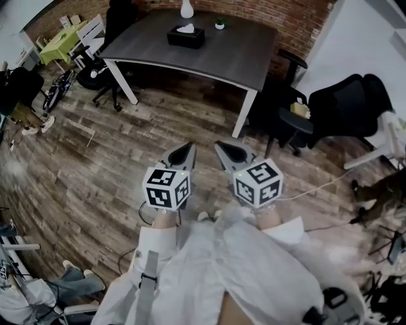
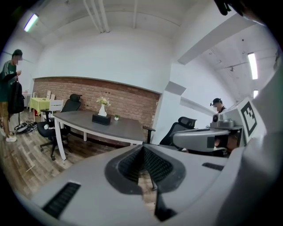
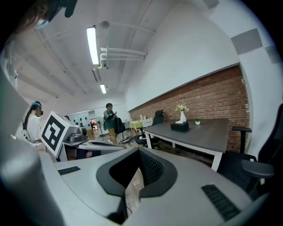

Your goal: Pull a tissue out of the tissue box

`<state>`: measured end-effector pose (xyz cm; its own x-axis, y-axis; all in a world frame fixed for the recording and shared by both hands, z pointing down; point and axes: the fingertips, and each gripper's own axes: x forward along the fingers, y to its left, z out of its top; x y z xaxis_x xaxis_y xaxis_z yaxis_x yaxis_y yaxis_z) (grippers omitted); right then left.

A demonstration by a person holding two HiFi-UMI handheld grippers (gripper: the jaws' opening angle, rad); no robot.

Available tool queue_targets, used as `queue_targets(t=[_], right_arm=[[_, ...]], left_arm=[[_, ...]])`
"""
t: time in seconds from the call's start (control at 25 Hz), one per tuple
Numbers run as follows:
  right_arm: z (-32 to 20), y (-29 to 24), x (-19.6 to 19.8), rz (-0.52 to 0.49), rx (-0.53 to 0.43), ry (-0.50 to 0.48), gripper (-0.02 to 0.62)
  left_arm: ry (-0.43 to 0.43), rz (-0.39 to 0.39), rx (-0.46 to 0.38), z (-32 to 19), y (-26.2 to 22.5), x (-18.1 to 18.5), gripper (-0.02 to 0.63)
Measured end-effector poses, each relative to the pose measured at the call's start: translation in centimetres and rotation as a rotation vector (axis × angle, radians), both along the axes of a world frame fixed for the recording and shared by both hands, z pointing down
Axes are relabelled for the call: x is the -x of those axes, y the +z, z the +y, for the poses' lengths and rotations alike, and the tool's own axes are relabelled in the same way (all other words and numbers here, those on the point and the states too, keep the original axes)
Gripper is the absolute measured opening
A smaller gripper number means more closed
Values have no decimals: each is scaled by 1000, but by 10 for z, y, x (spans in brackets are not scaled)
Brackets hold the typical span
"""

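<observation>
Holds left gripper (image 1: 188, 148) and right gripper (image 1: 220, 148) side by side, both clenched shut, empty. Finds tissue box (image 1: 186, 37) well ahead of the 2 tips, on the grey table (image 1: 244, 54), untouched.

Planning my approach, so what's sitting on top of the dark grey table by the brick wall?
On it: a black tissue box with white tissue poking out, a white vase, a small green potted plant. The box's contents are hidden.

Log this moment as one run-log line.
left hand-held gripper: shut, empty | right hand-held gripper: shut, empty | tissue box: on table, across room, untouched
</observation>
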<state>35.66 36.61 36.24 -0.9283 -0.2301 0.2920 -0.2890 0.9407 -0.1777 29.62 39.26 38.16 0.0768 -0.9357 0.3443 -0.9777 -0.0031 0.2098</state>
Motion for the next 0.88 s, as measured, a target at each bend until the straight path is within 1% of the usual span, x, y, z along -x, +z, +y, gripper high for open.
queue_targets(t=[0.12,0.2,0.36,0.48,0.56,0.64,0.72,0.88], right_arm=[[9,-14,7,-112,18,-31,3],[11,-18,9,-156,37,-22,3],[9,-8,14,-123,8,21,3],[15,4,17,-107,23,39,5],[17,12,18,-86,30,50,5],[15,13,21,-60,15,59,5],[12,15,24,-36,0,58,5],[2,26,31,-3,5,57,5]], left_arm=[[49,45,-109,4,-16,0,5],[63,64,-131,8,-18,3,5],[42,32,-99,14,-6,18,5],[17,28,-75,20,5,27,5],[16,31,-65,21,9,31,5],[24,26,-61,18,10,34,5],[29,24,-56,15,13,36,5],[20,25,-34,8,22,42,6]])
